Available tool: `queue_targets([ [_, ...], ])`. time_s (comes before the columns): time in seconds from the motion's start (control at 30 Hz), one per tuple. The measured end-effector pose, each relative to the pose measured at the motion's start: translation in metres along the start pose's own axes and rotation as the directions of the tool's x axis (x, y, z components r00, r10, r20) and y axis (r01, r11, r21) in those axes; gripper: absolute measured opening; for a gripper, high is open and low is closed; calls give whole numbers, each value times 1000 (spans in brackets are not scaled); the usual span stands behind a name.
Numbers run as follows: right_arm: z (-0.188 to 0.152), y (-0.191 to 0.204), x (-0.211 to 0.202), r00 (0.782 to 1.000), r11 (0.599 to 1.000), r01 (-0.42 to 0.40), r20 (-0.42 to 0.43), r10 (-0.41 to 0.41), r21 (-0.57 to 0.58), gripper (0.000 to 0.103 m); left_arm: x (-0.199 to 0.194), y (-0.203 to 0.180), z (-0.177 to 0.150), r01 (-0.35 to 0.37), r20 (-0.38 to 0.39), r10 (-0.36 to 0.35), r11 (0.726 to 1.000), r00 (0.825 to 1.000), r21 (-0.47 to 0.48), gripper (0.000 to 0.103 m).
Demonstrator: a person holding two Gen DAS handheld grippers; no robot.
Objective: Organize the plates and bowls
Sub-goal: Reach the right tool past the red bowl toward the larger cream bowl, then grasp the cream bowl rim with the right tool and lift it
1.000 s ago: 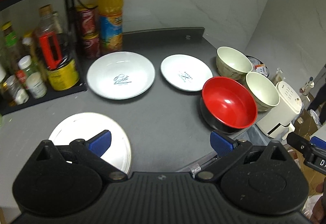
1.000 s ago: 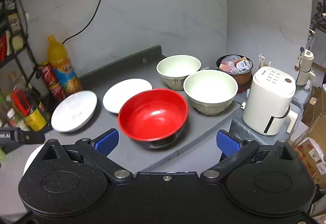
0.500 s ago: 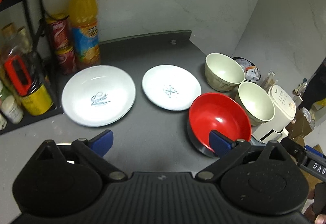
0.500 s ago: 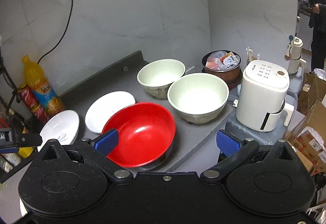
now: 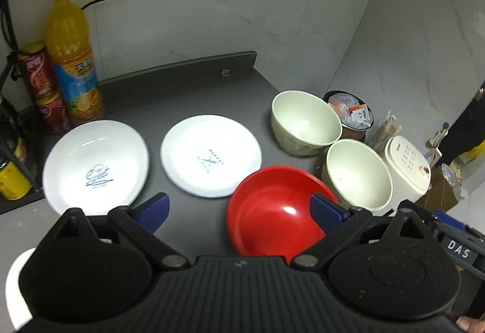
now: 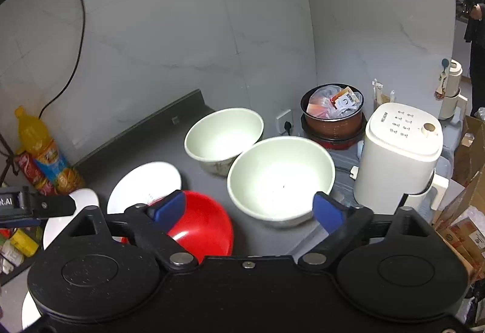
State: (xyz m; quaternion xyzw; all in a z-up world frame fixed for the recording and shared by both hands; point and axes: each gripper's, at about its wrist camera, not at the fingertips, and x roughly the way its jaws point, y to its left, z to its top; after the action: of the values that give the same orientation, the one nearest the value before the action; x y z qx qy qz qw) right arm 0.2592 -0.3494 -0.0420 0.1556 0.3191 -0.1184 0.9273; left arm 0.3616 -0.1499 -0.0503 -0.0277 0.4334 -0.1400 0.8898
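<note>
A grey counter (image 5: 194, 96) holds a deep white plate (image 5: 95, 166), a flat white plate (image 5: 210, 155), a red bowl (image 5: 266, 211) and two cream bowls (image 5: 304, 123) (image 5: 357, 173). Another white plate (image 5: 15, 287) peeks out at the bottom left. My left gripper (image 5: 241, 211) is open above the counter, its right finger over the red bowl. My right gripper (image 6: 248, 210) hovers at the nearer cream bowl (image 6: 280, 178), which lies between its fingers without the pads pressing; its jaws are closing. The farther cream bowl (image 6: 224, 137) and the red bowl (image 6: 206, 230) flank it.
An orange drink bottle (image 5: 72, 60) and red cans (image 5: 39, 75) stand at the back left beside a rack of jars. Off the counter's right end are a white appliance (image 6: 400, 157), a brown pot of packets (image 6: 333, 114) and cardboard boxes (image 6: 466, 230). A person (image 6: 476, 14) stands far right.
Both grippers have moved right along the counter. The right gripper has passed from over the red bowl to the nearer cream bowl, and its jaws have narrowed a little.
</note>
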Motion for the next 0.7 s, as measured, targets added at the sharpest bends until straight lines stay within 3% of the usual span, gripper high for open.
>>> queue_targets([
  [0.27, 21, -32, 33, 1000, 1000, -3, -29, 4, 28, 89, 38, -39, 20, 4, -30, -4, 1000, 1000, 16, 91],
  [0.7, 37, -69, 95, 989, 998, -37, -145, 43, 46, 79, 102, -88, 46, -22, -101, 24, 1000, 995, 17, 83],
])
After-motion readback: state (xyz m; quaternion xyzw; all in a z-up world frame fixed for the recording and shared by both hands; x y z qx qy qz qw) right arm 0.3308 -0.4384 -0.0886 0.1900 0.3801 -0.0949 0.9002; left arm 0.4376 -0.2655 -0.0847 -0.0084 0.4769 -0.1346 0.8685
